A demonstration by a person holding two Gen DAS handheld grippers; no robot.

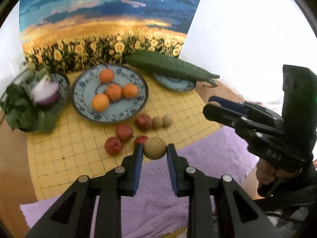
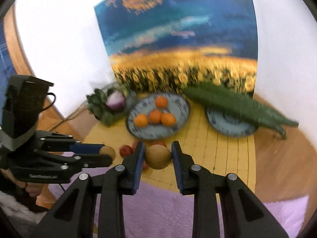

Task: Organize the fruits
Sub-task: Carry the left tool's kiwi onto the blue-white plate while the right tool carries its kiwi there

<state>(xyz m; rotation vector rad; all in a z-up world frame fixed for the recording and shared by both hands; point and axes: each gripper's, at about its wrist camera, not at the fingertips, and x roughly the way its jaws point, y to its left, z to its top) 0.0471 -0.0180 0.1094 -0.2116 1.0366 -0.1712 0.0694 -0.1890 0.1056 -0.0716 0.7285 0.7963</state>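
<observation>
My left gripper (image 1: pixel 155 146) is shut on a tan round fruit (image 1: pixel 155 151), held in the air above the near edge of the yellow grid mat (image 1: pixel 69 154). My right gripper (image 2: pixel 158 147) is shut on a second tan round fruit (image 2: pixel 158 157); in the left wrist view it (image 1: pixel 208 105) hovers at the right. Two more tan fruits (image 1: pixel 162 121) and several red fruits (image 1: pixel 124 132) lie on the mat. Behind them, several oranges (image 1: pixel 113 92) sit on a large blue patterned plate (image 1: pixel 79 91).
A long green gourd (image 1: pixel 170 65) lies across a small blue plate (image 1: pixel 174 82) at the back right. A bowl with a cut purple onion (image 1: pixel 46 92) and leafy greens (image 1: pixel 17 109) stands at the left. A purple fluffy cloth (image 1: pixel 158 198) covers the near side. A sunflower poster (image 1: pixel 99 19) backs the scene.
</observation>
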